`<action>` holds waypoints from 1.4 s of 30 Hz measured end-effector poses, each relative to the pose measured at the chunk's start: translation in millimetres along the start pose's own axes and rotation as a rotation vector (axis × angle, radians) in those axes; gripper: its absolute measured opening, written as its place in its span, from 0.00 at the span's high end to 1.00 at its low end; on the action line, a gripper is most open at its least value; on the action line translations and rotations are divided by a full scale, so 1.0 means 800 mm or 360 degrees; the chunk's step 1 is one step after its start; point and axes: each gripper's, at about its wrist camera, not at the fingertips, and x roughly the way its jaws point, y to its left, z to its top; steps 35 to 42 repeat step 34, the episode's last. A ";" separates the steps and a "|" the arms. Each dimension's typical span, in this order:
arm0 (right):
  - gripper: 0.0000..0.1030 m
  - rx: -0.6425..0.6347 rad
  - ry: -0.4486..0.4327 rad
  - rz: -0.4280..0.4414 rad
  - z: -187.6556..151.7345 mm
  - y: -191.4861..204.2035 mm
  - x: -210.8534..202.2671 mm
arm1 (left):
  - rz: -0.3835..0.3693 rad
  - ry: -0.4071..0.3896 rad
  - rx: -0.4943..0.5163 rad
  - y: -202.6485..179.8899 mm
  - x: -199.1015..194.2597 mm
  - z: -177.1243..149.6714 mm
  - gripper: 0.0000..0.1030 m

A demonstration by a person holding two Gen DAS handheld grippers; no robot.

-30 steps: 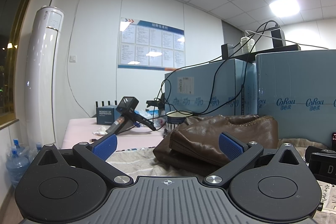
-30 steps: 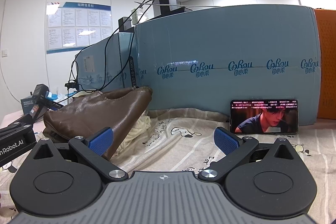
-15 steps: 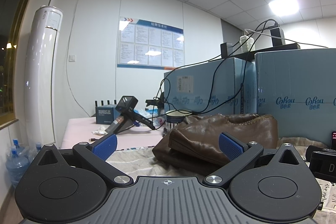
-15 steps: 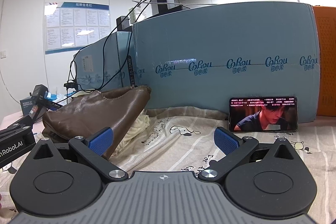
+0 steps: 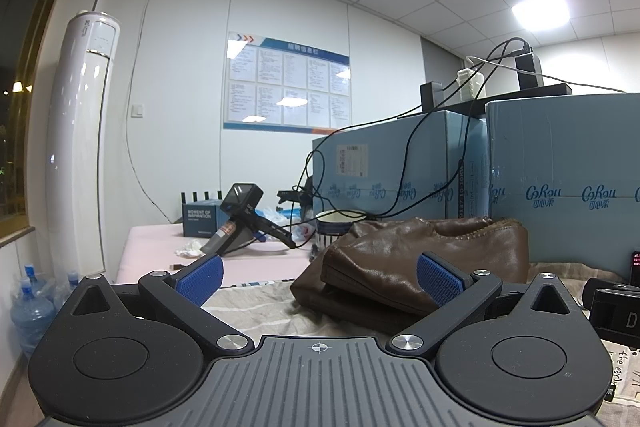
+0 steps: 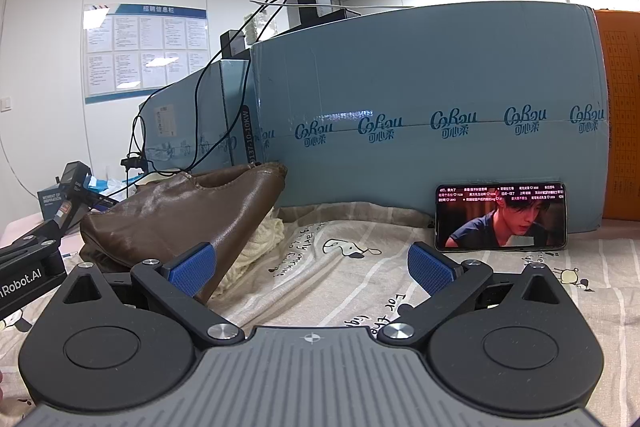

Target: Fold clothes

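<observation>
A folded brown leather garment (image 5: pixel 424 259) lies on the printed bed sheet (image 6: pixel 344 267); in the right wrist view it (image 6: pixel 180 211) lies at the left with a cream cloth (image 6: pixel 260 243) tucked under its right edge. My left gripper (image 5: pixel 319 277) is open and empty, held low just in front of the garment. My right gripper (image 6: pixel 311 266) is open and empty, over bare sheet to the right of the garment. The left gripper's body (image 6: pixel 24 267) shows at the left edge of the right wrist view.
Large blue cartons (image 6: pixel 432 131) with cables stand behind the sheet. A phone (image 6: pixel 502 217) playing video leans on a carton. A handheld device (image 5: pixel 240 223), a small box (image 5: pixel 200 219) and a bowl (image 5: pixel 338 227) sit on the pink surface at the left. A white floor air conditioner (image 5: pixel 80 131) stands far left.
Both views have shifted very slightly; the grippers stay open and nothing on the sheet has moved.
</observation>
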 end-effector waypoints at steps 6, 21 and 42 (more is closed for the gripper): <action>0.00 0.0000 0.0001 0.0001 0.000 0.000 0.000 | 0.0000 -0.0001 -0.0002 0.000 0.000 0.000 0.00; 0.00 0.0003 0.0004 -0.0001 0.000 0.000 0.000 | 0.0000 0.0000 -0.0009 0.002 0.000 0.000 0.00; 0.00 0.0007 0.0008 -0.0002 0.000 -0.001 0.001 | 0.0000 0.0008 -0.0019 0.002 0.000 0.000 0.00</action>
